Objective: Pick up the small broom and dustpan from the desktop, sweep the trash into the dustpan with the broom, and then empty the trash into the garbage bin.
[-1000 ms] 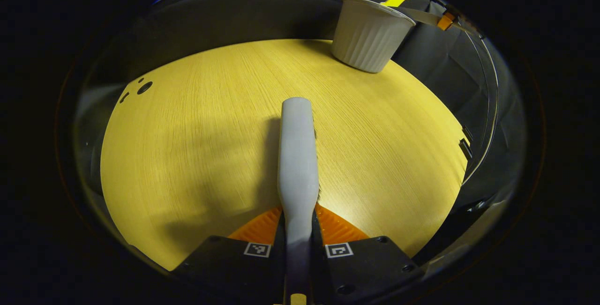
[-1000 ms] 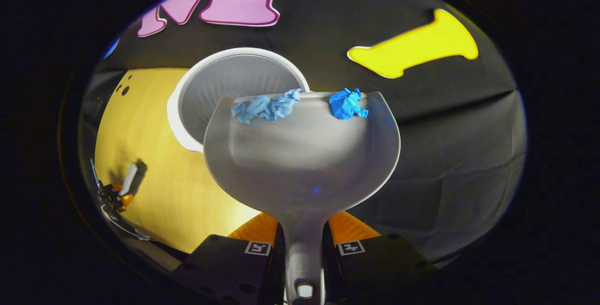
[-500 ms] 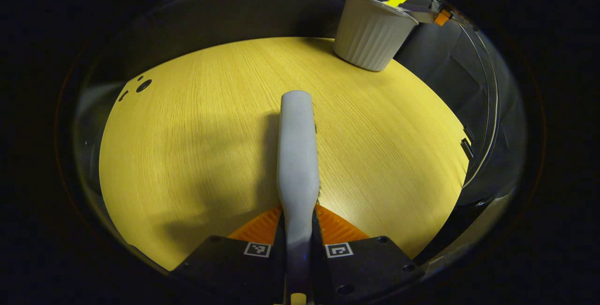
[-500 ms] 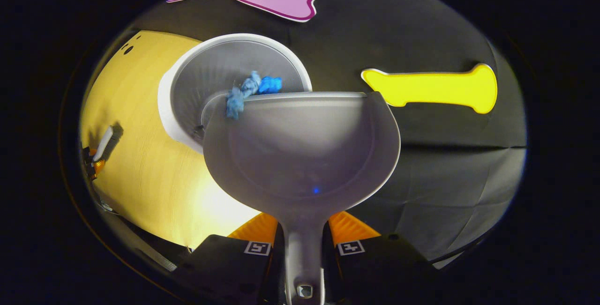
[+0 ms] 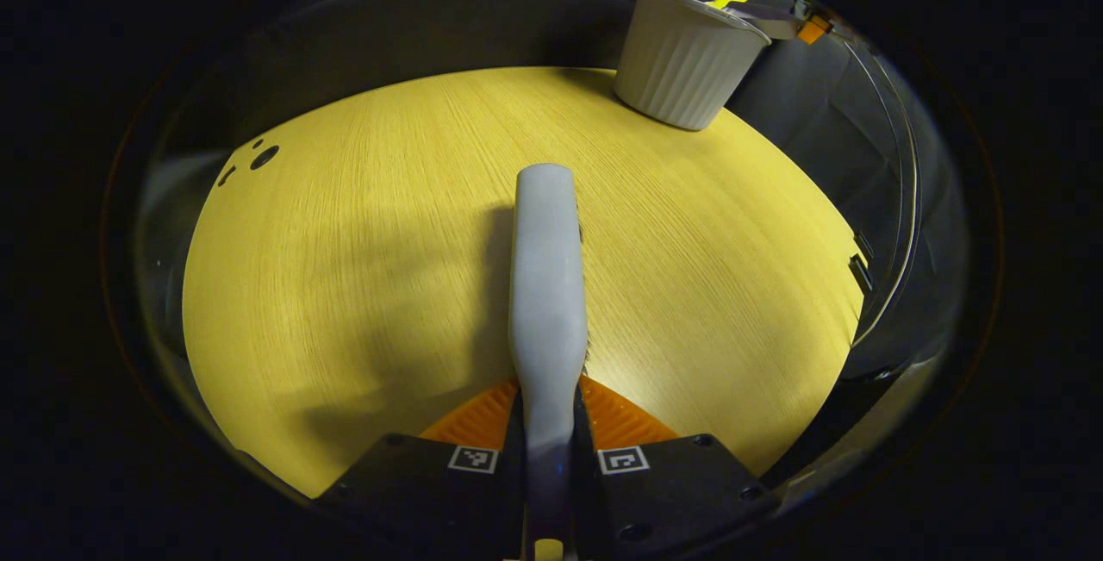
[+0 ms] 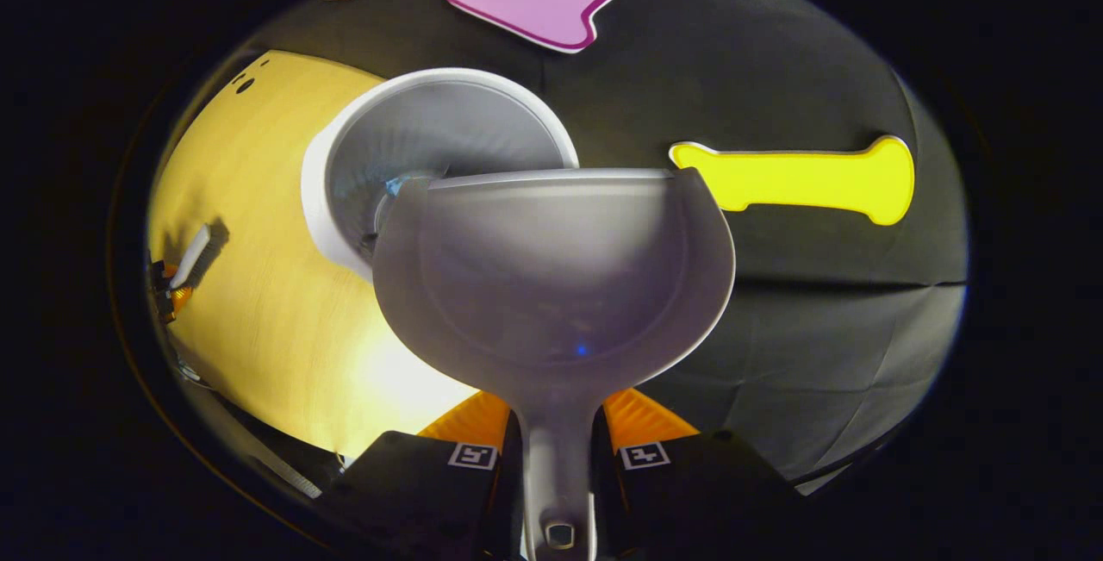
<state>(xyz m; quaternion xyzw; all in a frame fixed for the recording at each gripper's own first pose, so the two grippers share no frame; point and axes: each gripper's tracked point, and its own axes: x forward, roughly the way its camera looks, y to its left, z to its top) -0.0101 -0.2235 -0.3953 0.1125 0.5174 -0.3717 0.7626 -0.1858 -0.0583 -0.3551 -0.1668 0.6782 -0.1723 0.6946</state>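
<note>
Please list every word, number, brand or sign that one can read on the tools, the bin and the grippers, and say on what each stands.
There is no readable text.
Left gripper: two small square black-and-white markers, patterns, not text.
Right gripper: the same two markers.
Broom, dustpan, garbage bin, desktop: no words, numbers or brand visible.

yellow wood-grain desktop, small dark holes near far corner; black cloth wall behind.
</note>
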